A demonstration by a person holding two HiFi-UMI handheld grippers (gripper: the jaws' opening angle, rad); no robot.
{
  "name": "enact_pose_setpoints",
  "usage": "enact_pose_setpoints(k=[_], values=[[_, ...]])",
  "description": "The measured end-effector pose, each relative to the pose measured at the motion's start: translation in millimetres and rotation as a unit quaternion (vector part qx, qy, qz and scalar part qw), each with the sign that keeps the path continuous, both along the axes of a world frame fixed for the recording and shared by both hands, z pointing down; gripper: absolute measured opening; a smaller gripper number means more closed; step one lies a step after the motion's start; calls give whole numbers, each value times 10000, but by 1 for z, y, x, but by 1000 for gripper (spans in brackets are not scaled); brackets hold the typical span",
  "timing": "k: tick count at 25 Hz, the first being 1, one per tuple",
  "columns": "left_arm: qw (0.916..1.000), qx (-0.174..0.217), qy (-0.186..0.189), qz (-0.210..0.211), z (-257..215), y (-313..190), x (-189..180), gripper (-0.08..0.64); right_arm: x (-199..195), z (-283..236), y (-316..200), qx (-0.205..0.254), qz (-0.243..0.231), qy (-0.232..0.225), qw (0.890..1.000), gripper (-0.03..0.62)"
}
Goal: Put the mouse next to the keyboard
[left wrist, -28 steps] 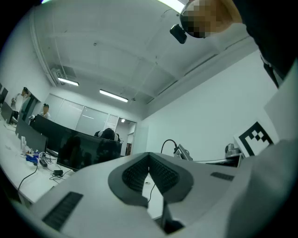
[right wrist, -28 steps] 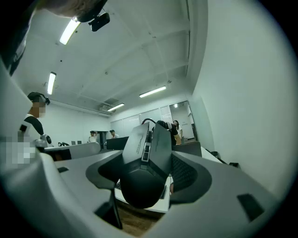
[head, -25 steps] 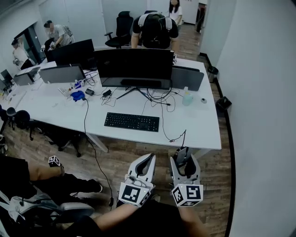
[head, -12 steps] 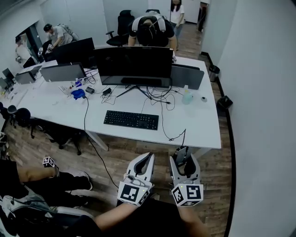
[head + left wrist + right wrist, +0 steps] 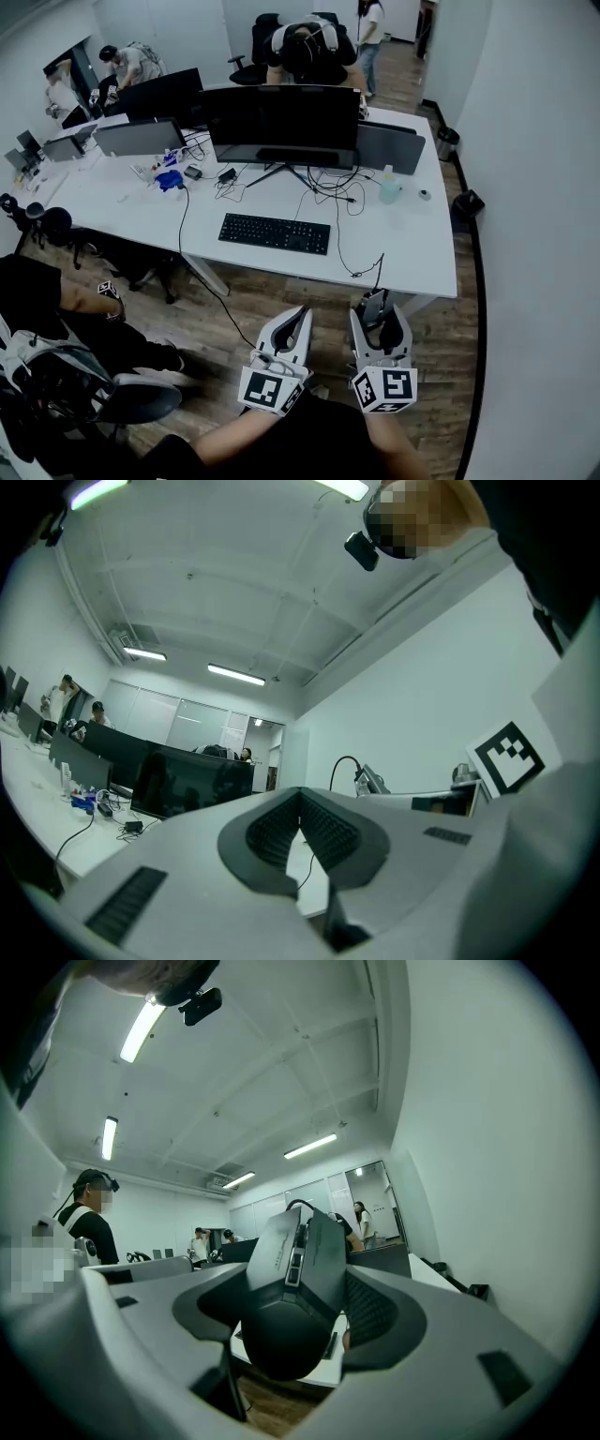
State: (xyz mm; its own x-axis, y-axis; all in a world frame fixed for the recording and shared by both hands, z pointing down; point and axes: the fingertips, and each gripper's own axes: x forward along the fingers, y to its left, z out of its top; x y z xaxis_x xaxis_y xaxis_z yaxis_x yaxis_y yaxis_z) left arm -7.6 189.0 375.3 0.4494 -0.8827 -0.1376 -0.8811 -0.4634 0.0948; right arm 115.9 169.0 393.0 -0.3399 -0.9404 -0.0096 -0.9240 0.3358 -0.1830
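Note:
The black keyboard [image 5: 275,232] lies on the white desk [image 5: 412,253], in front of a wide monitor. Short of the desk's near edge, over the wooden floor, my right gripper [image 5: 381,312] is shut on a black wired mouse [image 5: 376,307]. Up close, the mouse [image 5: 298,1283] stands on end between the right gripper's [image 5: 302,1309] pads, buttons facing the camera. Its cable [image 5: 375,272] runs up onto the desk. Beside it, my left gripper [image 5: 300,317] is shut with nothing in it; in the left gripper view the ribbed pads [image 5: 323,827] of the left gripper [image 5: 300,803] meet.
A wide monitor [image 5: 281,117], a closed laptop [image 5: 389,148], a bottle [image 5: 389,186] and loose cables [image 5: 328,192] crowd the desk's back half. A black cable [image 5: 202,281] hangs to the floor. A person [image 5: 56,319] sits at the left by a chair. A wall [image 5: 534,234] runs along the right.
The head view has shifted, so the desk sits a little lower and further right in frame. Both grippers keep their pose and hold. The seated person's arm at the left has moved.

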Motion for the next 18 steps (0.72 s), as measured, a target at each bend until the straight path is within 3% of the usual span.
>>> enact_pose_setpoints(k=[18], values=[[9999, -109, -31, 91, 8, -24, 17, 11, 18, 12, -18, -167, 87, 44, 9998, 319]])
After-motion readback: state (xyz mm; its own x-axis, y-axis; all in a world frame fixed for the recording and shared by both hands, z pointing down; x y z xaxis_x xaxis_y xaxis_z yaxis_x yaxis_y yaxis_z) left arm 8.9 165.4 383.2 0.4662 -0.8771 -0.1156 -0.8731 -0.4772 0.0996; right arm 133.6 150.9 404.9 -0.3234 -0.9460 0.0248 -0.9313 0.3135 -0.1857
